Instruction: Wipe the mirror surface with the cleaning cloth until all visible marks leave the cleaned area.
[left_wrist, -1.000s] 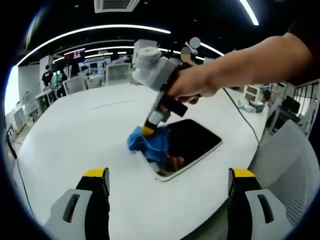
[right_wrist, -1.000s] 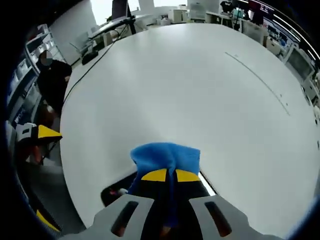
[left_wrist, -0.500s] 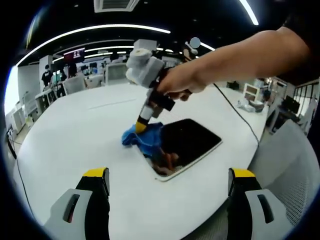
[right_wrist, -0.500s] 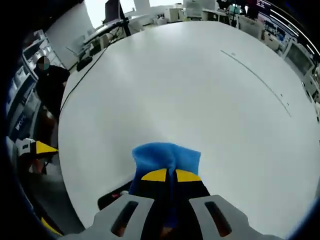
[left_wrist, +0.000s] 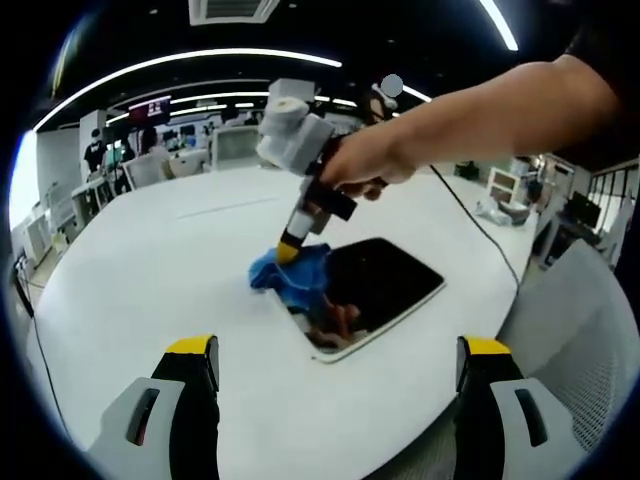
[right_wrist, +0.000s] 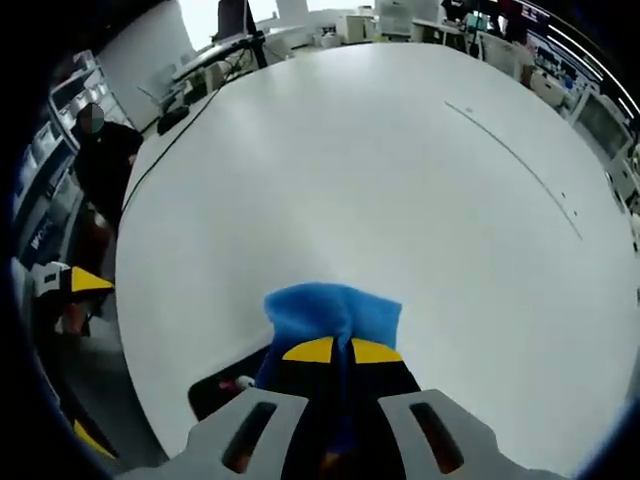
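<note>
We pinched the blue cloth (left_wrist: 290, 275) in the right tool (right_wrist: 341, 352), pressing it onto the mirror's (left_wrist: 385, 285) far corner to scrub marks; the left tool (left_wrist: 338, 352) waited spread, near the mirror.

A large round white bench (left_wrist: 150, 270) fills the foreground; a thin dark seam line (right_wrist: 515, 160) crosses its top. A black cable (left_wrist: 478, 225) trails over its far edge. A mesh-backed chair (left_wrist: 580, 330) stands just beside the bench. Curved ceiling light strips (left_wrist: 190, 62) run overhead. Desks and monitors (left_wrist: 150, 165) stand well behind, with people (left_wrist: 95, 152) near them.
</note>
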